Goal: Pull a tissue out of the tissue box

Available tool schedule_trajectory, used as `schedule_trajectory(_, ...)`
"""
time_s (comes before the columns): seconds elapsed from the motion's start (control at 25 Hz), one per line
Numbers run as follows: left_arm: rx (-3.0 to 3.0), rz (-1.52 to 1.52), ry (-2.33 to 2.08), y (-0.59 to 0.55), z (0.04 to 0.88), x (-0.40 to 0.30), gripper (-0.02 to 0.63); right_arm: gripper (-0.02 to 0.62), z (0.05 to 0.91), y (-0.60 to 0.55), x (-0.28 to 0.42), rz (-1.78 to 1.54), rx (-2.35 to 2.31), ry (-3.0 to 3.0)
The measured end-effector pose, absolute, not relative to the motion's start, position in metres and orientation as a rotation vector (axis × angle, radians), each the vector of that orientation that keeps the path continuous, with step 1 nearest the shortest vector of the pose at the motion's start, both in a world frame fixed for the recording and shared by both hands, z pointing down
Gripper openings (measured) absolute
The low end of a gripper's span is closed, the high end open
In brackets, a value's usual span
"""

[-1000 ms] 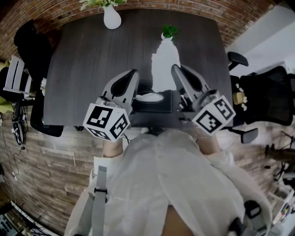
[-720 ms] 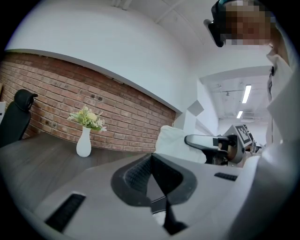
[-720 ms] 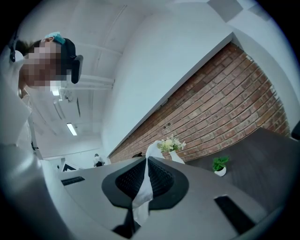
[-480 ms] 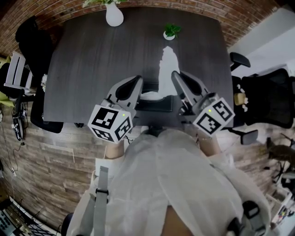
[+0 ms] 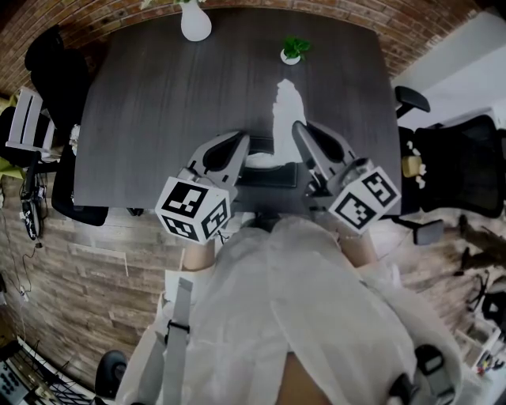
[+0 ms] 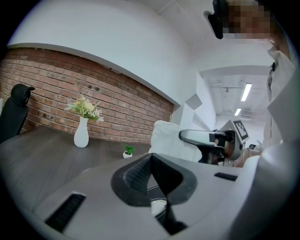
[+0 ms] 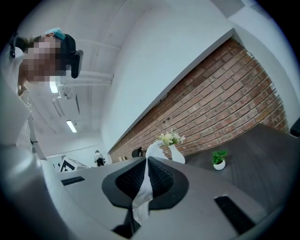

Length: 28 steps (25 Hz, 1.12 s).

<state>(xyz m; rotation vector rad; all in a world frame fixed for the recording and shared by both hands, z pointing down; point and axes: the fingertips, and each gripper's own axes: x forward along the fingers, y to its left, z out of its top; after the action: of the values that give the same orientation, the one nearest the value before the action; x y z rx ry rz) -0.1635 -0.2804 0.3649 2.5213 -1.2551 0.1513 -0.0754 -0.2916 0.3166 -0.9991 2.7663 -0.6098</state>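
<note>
A dark tissue box [image 5: 273, 176] lies near the table's front edge, with white tissue [image 5: 261, 160] showing in its top slot. A pulled-up white tissue [image 5: 286, 107] stands above the box. My right gripper [image 5: 296, 126] is shut on the tissue; in the right gripper view the sheet [image 7: 140, 197] runs between the closed jaws of that gripper [image 7: 147, 161]. My left gripper [image 5: 243, 139] hovers shut over the box's left end, with nothing gripped. In the left gripper view that gripper [image 6: 151, 157] has closed jaws, with the tissue [image 6: 168, 140] and the right gripper [image 6: 206, 137] beyond.
On the dark table [image 5: 158, 119], a white vase with flowers [image 5: 195, 22] and a small potted plant [image 5: 293, 51] stand at the far edge. Black office chairs stand at the left [image 5: 55, 63] and the right [image 5: 466, 158]. A brick wall lies behind.
Both grippers have sunk a little toward the box, still shut. The raised tissue came down with the right gripper.
</note>
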Motion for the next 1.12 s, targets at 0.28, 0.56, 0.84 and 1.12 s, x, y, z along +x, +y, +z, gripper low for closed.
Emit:
schedule_trajectory(0.28, 2.523, 0.15, -1.254, -0.282, 0.365, -0.162, 0.005, 0.008, 0.318, -0.291, -0.076, -0.603, -1.005, 2.782)
schedule_trajectory(0.56, 2.509, 0.153, -1.26, -0.284, 0.368, -0.165, 0.005, 0.006, 0.319, -0.29, -0.08, -0.588, -0.976, 2.818)
schedule_trajectory(0.84, 2.498, 0.165, -1.261, -0.284, 0.374, -0.167, 0.005, 0.006, 0.321, -0.291, -0.081, -0.586, -0.974, 2.83)
schedule_trajectory(1.12, 2.493, 0.157, -1.23, -0.285, 0.376, -0.165, 0.005, 0.006, 0.326, -0.293, -0.085, -0.608, -0.963, 2.84)
